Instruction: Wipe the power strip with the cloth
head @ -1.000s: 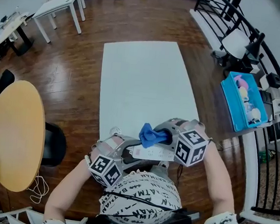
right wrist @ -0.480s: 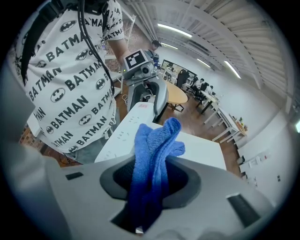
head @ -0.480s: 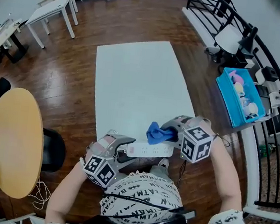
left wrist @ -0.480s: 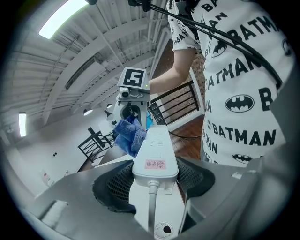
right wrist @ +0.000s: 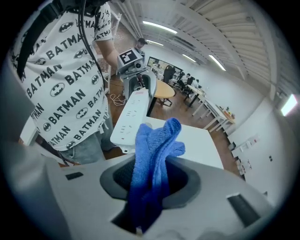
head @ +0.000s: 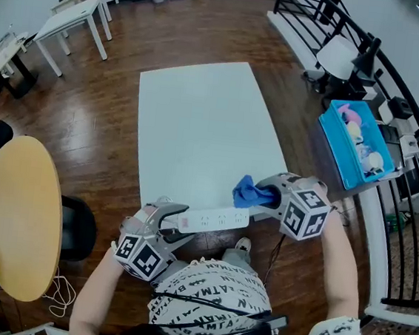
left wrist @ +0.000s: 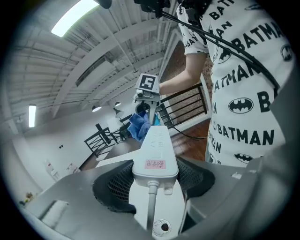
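Note:
A white power strip (head: 215,219) is held level in the air over the near edge of the white table (head: 199,125). My left gripper (head: 168,222) is shut on its cable end (left wrist: 154,164), the dark pads pressing on both sides. My right gripper (head: 266,197) is shut on a bunched blue cloth (head: 250,192), which sticks out from between the jaws (right wrist: 157,150). The cloth sits at the strip's far end, at its right in the head view. In the right gripper view the power strip (right wrist: 129,119) lies just behind the cloth; whether they touch is unclear.
A blue bin (head: 350,141) with small items stands right of the table, beside a black railing (head: 405,213). A round wooden table (head: 18,217) stands at the left. The person's printed shirt (head: 211,297) is close under both grippers.
The cloth and right gripper have slid rightward along the strip toward its far end. The left gripper with the strip has shifted a little left and down in the head view.

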Action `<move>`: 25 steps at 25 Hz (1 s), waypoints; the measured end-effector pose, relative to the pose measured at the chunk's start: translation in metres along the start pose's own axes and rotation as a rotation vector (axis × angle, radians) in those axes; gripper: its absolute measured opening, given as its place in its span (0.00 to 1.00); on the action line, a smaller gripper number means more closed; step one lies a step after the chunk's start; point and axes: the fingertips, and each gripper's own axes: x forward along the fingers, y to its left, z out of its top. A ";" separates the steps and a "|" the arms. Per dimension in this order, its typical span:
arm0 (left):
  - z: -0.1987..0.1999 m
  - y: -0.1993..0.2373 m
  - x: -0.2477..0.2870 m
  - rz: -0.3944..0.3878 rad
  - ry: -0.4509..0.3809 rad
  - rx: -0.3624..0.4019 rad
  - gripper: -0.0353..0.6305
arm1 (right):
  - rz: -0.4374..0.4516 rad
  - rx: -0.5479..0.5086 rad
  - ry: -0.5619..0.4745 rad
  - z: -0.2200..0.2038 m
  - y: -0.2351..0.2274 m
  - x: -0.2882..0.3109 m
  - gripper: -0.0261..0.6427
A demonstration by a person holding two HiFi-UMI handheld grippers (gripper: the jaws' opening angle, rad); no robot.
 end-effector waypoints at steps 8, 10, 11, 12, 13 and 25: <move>-0.012 0.022 -0.004 0.103 -0.005 -0.106 0.48 | -0.135 0.131 -0.032 -0.013 -0.013 0.000 0.24; -0.014 0.026 -0.004 0.132 -0.010 -0.131 0.48 | -0.155 0.161 -0.042 -0.015 -0.013 0.001 0.24; -0.015 0.029 -0.004 0.149 -0.014 -0.149 0.48 | -0.168 0.178 -0.049 -0.016 -0.013 0.002 0.24; -0.016 0.032 -0.003 0.164 -0.016 -0.166 0.48 | -0.184 0.198 -0.053 -0.016 -0.014 0.002 0.24; -0.017 0.035 -0.001 0.177 -0.016 -0.180 0.48 | -0.205 0.221 -0.050 -0.017 -0.016 0.003 0.24; -0.030 0.064 0.023 0.381 0.051 -0.372 0.48 | -0.459 0.717 -0.007 -0.030 -0.036 0.033 0.24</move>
